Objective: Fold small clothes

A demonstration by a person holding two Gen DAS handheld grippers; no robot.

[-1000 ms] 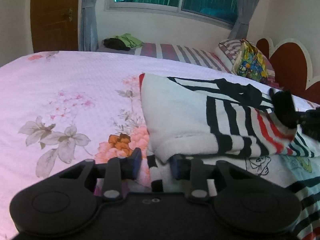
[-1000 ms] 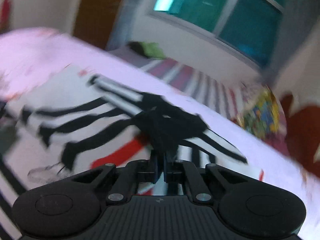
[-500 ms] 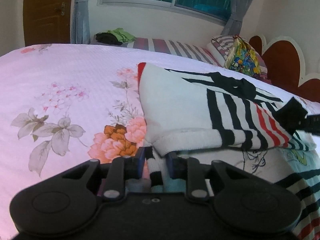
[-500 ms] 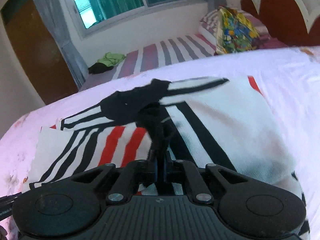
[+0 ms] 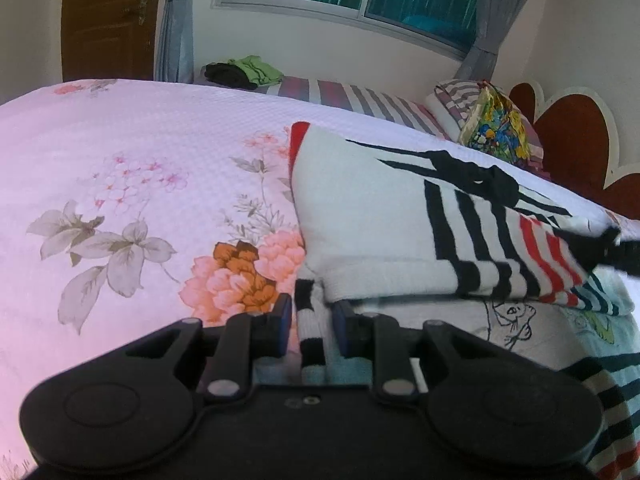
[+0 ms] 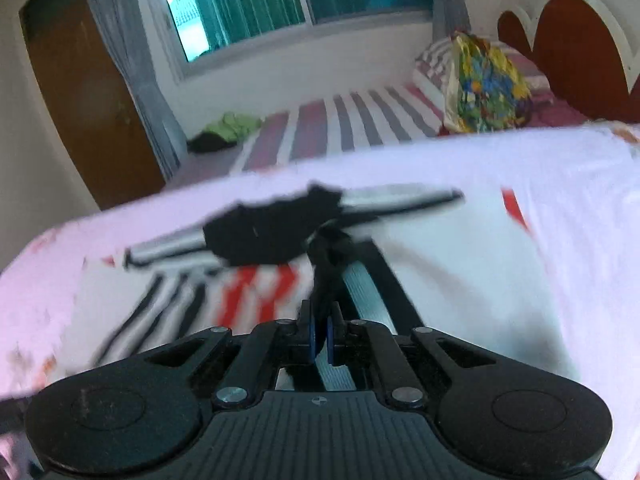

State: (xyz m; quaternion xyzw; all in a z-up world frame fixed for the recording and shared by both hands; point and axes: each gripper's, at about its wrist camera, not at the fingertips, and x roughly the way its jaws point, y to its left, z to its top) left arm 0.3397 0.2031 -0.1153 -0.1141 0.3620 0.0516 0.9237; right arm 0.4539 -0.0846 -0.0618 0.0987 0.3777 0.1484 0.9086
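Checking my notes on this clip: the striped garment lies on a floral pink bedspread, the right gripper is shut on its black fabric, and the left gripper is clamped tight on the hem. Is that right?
Not quite. In the left wrist view the left gripper is open, its fingers standing on either side of the striped garment edge, not clamped. The floral pink bedspread and the right gripper shut on the garment's black fabric are right.

White shirt [image 5: 400, 224] with black and red stripes, folded over, on bed
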